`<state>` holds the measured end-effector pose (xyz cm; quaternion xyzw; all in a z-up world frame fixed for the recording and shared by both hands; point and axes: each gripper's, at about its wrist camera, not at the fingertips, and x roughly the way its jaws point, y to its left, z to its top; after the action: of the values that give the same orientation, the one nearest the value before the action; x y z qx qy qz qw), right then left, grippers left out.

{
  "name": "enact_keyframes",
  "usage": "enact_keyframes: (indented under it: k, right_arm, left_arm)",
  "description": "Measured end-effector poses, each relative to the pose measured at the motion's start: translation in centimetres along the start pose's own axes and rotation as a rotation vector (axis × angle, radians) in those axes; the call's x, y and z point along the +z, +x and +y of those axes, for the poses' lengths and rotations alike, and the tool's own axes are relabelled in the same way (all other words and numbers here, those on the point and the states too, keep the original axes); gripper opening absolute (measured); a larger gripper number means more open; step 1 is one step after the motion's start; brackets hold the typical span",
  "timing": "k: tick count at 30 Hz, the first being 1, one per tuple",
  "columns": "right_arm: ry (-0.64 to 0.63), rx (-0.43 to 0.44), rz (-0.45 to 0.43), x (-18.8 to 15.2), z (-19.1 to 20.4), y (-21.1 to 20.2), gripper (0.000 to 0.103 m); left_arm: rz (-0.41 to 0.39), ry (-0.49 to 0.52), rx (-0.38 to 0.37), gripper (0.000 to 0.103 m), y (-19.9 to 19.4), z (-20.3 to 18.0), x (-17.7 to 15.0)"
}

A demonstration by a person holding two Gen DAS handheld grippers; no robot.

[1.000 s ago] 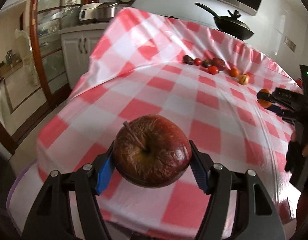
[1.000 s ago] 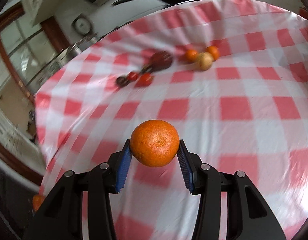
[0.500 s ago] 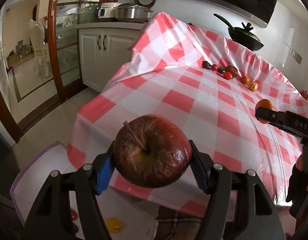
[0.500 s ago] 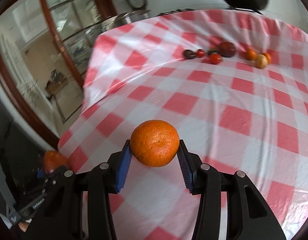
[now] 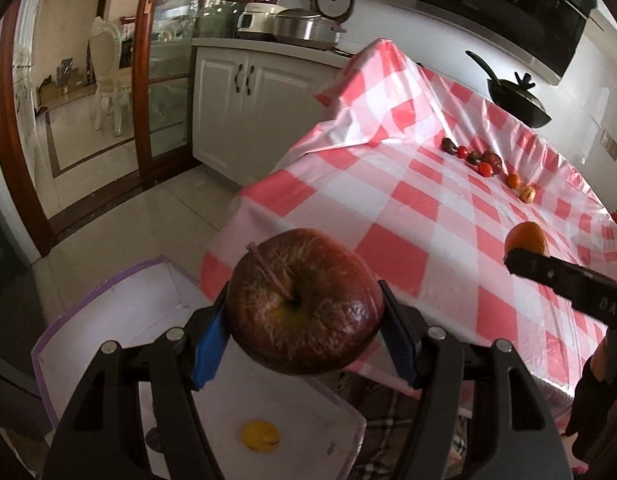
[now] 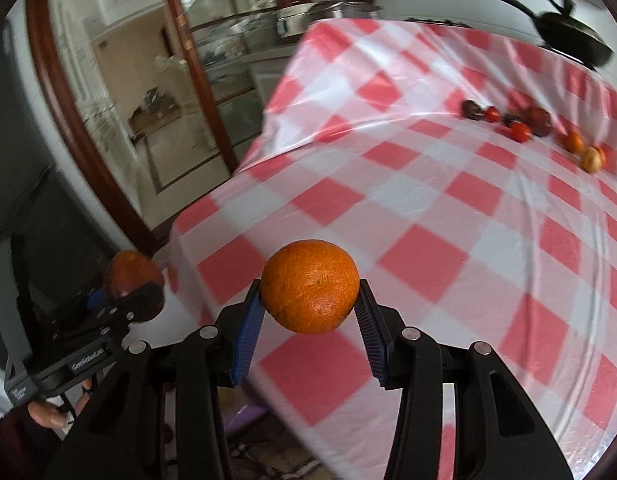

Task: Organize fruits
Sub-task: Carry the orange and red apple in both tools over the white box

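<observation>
Now both grippers are carrying fruit off the table edge.
L gripper (image 5: 304, 340) is clamping a wrinkled red apple (image 5: 304, 300) above a white box (image 5: 108, 320); R gripper (image 6: 310, 316), jaws narrow, is squeezing an orange (image 6: 310, 286) over the checked tablecloth (image 6: 448, 208), remaining fruits (image 6: 536, 124) lying at 2 o'clock.
</observation>
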<state>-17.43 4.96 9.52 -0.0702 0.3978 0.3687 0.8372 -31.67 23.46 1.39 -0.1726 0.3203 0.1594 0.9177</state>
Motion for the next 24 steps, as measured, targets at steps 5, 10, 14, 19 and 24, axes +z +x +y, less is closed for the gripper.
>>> enact_keyframes:
  k: [5,10,14,19,24]
  right_arm:
    - [-0.070,0.044,0.027,-0.8,3.1,0.9,0.046]
    - [-0.183,0.102,0.053,-2.3,6.8,1.6,0.046]
    - [-0.286,0.161,0.085,-4.0,10.2,2.3,0.046]
    - [-0.415,0.204,0.163,-6.7,13.7,4.1,0.046]
    - [-0.420,0.231,0.260,-8.1,14.1,6.8,0.046]
  left_arm:
    - [-0.005,-0.042,0.014,0.068,-0.6,2.2,-0.7]
    - [-0.003,-0.088,0.027,0.068,-1.4,4.8,-2.2]
    - [0.022,-0.123,0.057,0.068,-1.6,6.9,-3.9]
    - [0.091,-0.173,0.134,0.068,-0.6,9.8,-5.8]
    - [0.196,-0.189,0.237,0.068,1.6,11.9,-7.1]
